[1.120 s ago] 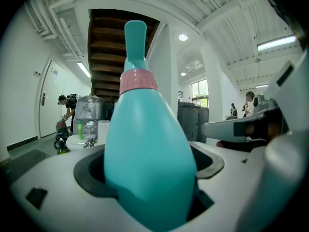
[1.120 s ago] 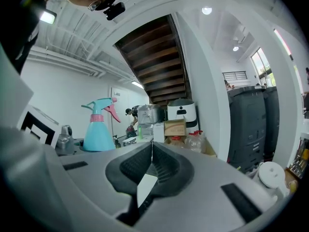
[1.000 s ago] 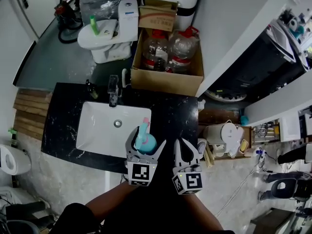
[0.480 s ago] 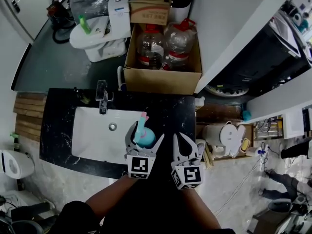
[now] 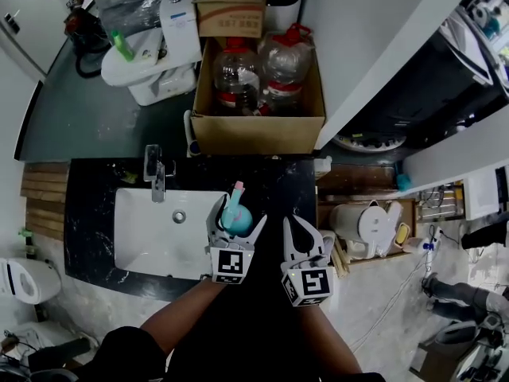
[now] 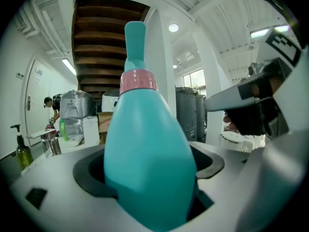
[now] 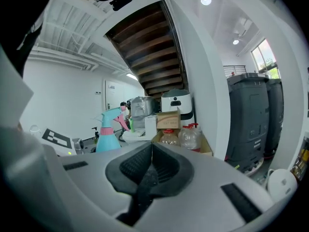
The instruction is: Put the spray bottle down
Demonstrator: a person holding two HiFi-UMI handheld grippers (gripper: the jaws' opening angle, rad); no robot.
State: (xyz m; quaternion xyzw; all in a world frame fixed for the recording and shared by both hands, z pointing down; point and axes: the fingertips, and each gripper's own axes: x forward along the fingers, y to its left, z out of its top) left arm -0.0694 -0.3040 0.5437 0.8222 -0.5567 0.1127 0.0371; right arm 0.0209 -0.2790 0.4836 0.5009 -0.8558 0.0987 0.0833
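Left gripper (image 5: 237, 223) clasps the spray bottle (image 6: 147, 158) by its body over the counter (image 5: 278, 183), just right of the sink (image 5: 151, 229); the right gripper (image 5: 305, 234) is closed, empty. Released tilted or on the basin's rim, the bottle could topple in.

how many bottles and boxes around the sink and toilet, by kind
spray bottle: 1
pump bottle: 1
green bottle: 1
water jugs: 2
cardboard boxes: 2
total: 7
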